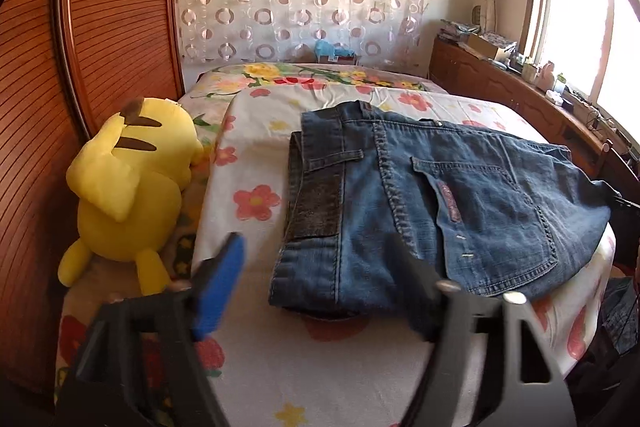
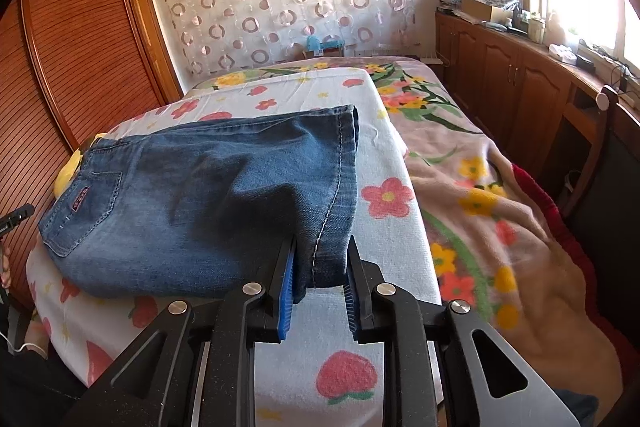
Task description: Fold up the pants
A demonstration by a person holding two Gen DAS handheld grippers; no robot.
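Between the jaws of the right gripper point(image 2: 320, 279), a folded corner of the jeans point(image 2: 208, 195) near the hem is pinched, blue pads pressing on either side of the denim. Jeans lie folded on the flowered sheet point(image 2: 384, 155) of the bed point(image 2: 500, 227), long axis running from that pinched corner leftward and away; waistband and back pocket sit at the far left end, hem edge ahead of the jaws. From the left wrist view the waistband end faces the left gripper point(image 1: 324, 283), whose jaws stand spread wide, holding nothing, just short of the nearest fold. Its right finger is blurred and dark against the cloth; contact there is hard to judge. Left of those jaws, a yellow plush toy point(image 1: 128, 195) lies against the wooden headboard point(image 1: 100, 27). Lower layers of the fold are hidden under the top layer.
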